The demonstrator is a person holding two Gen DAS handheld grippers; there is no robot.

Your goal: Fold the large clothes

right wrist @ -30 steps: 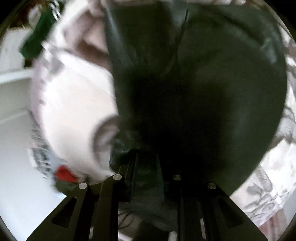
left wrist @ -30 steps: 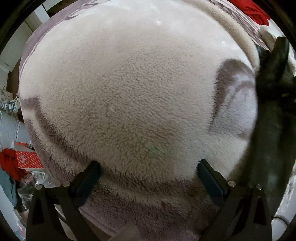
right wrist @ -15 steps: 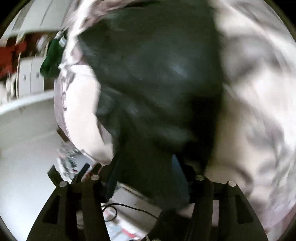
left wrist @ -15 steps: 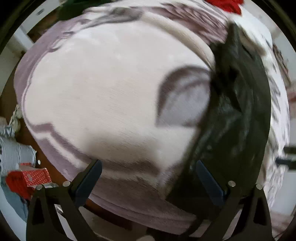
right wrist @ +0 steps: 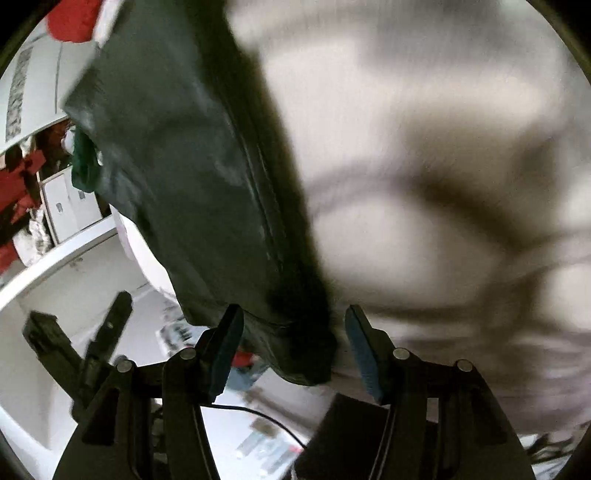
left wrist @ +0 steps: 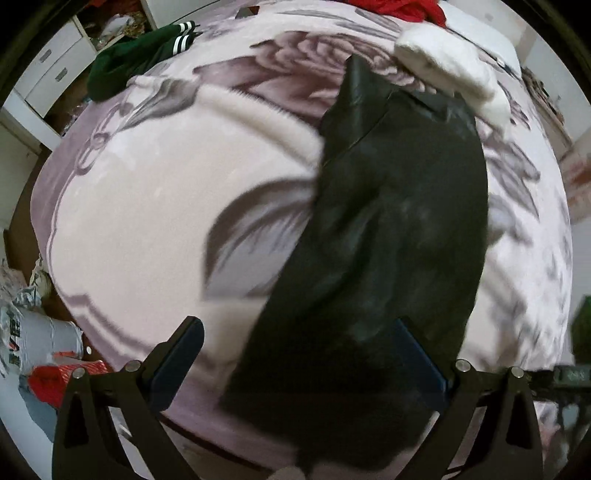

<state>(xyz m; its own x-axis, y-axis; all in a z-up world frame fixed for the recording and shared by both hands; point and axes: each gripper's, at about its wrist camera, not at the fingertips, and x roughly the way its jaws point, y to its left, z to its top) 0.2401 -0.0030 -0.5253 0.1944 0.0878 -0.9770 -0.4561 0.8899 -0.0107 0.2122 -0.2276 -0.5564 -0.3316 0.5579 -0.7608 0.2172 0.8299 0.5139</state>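
A large black garment [left wrist: 391, 236] lies lengthwise on a pale floral fleece blanket [left wrist: 155, 206] covering the bed. My left gripper [left wrist: 299, 354] is open above the garment's near end, which hangs over the bed edge; its right finger overlaps the fabric. In the right wrist view the same black garment [right wrist: 192, 170] runs from upper left down to my right gripper [right wrist: 295, 343]. That gripper is open, with the garment's end lying between the fingers, not pinched.
A dark green striped garment [left wrist: 136, 59], a red garment [left wrist: 399, 9] and a folded white item [left wrist: 447, 62] lie at the bed's far end. White drawers [left wrist: 48, 74] stand at left. Bags and red boxes [left wrist: 55, 373] clutter the floor.
My right gripper was shut on the black garment and has opened. Both grippers have pulled back from the bed, so the left view now shows the whole garment laid out.
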